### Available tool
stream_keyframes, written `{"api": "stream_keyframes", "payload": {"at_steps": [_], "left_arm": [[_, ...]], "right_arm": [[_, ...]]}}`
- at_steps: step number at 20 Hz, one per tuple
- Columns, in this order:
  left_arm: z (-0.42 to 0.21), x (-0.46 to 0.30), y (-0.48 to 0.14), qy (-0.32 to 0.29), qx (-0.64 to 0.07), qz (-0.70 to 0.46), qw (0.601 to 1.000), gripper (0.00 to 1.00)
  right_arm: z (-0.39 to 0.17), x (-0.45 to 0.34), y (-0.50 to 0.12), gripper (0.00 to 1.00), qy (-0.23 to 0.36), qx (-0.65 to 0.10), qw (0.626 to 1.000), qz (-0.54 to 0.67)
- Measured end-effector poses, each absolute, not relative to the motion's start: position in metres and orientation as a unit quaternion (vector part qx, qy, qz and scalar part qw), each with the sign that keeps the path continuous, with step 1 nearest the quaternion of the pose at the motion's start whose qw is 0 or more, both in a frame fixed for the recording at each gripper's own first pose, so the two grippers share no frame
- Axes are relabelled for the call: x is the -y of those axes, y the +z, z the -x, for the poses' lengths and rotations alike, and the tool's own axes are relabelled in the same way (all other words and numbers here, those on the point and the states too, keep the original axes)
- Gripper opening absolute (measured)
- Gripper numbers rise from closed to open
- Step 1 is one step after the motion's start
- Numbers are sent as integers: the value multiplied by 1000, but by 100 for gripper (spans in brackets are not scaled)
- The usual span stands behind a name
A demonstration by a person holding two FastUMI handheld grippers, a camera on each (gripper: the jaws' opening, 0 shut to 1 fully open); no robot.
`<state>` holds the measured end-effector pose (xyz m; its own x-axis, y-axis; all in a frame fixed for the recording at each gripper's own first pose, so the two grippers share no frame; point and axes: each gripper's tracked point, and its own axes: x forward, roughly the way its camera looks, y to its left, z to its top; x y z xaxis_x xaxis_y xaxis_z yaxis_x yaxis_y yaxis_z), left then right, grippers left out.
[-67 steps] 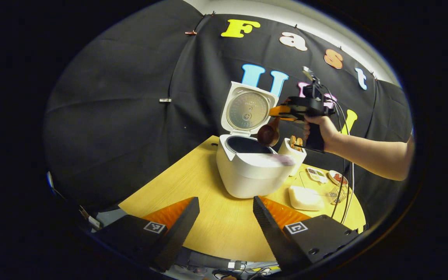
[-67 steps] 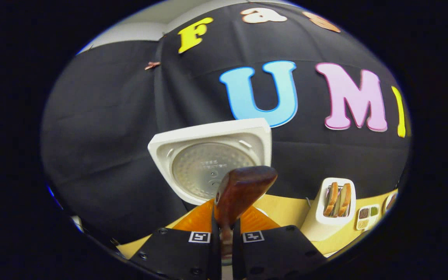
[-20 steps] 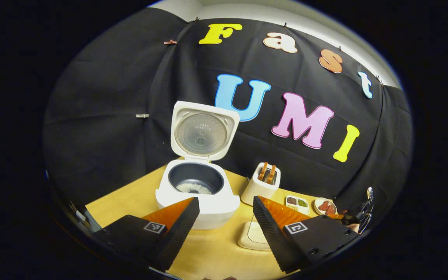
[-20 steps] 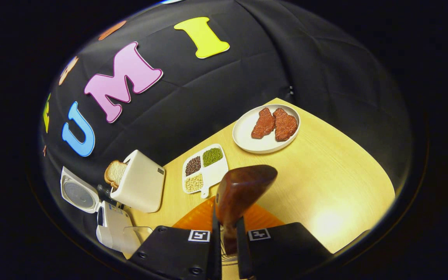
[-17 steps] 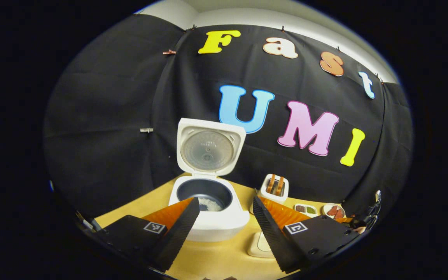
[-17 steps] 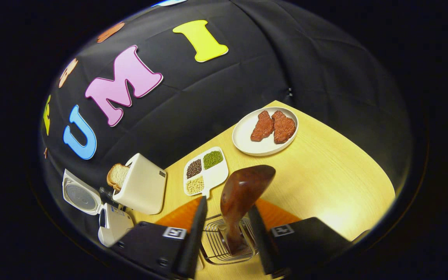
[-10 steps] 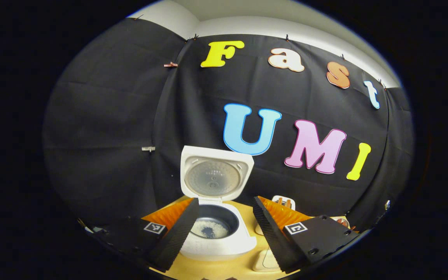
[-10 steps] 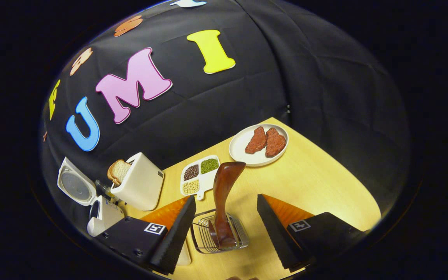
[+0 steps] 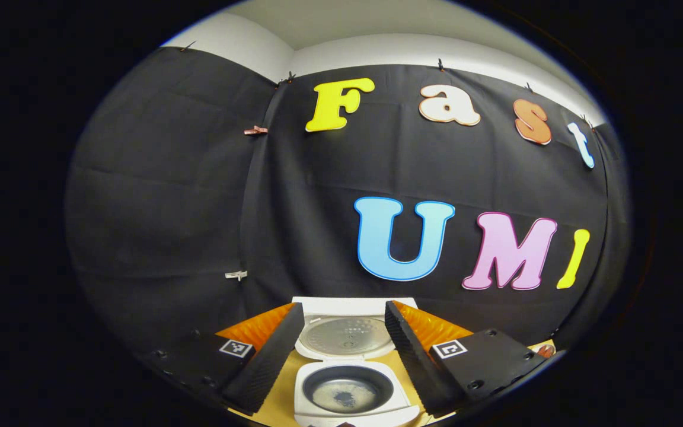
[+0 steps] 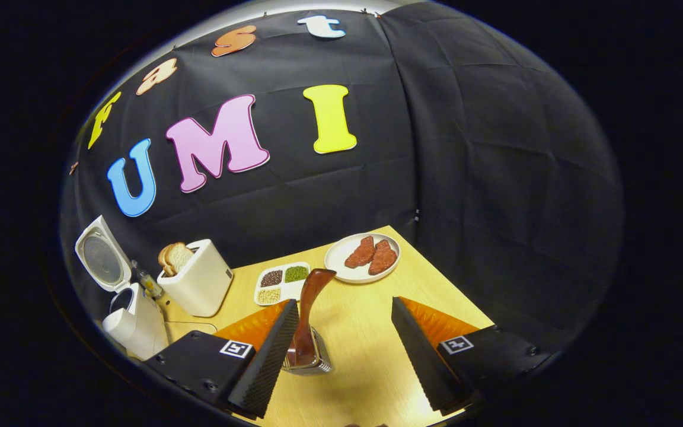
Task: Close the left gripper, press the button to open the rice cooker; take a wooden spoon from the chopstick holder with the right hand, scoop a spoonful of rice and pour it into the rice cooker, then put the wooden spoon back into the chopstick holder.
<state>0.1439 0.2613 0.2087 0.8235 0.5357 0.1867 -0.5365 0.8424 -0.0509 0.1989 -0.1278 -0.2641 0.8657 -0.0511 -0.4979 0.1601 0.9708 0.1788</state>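
Both tools gape, empty: one wooden spoon in, seemingly, one chopstick holder.

A toaster with bread slices is seen at left; a divided dish of beans and a plate of meat pieces at centre, on a wooden table.
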Motion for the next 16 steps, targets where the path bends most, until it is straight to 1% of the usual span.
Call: {"api": "stream_keyframes", "payload": {"at_steps": [2,4,5,7,10,11,13,16], "left_arm": [[-162,-270,220,274,98,-11,957,94],[-178,-287,227,280,96,-23,955,94],[-188,-296,227,287,91,-22,953,94],[-213,-306,225,274,81,1,958,94],[-243,-331,218,279,66,4,958,94],[-255,-336,216,271,67,1,960,94],[-278,-340,205,261,51,5,964,94],[-305,-353,187,270,17,-23,962,94]], "right_arm": [[-189,134,-258,99,-59,-251,962,-95],[-182,133,-250,98,-56,-242,965,-85],[-176,134,-249,98,-54,-243,965,-82],[-165,139,-250,99,-56,-251,964,-71],[-150,148,-240,99,-63,-243,967,-45],[-144,150,-237,98,-65,-241,968,-38],[-135,150,-232,98,-69,-238,968,-31],[-127,142,-231,99,-68,-238,968,-35]]}}
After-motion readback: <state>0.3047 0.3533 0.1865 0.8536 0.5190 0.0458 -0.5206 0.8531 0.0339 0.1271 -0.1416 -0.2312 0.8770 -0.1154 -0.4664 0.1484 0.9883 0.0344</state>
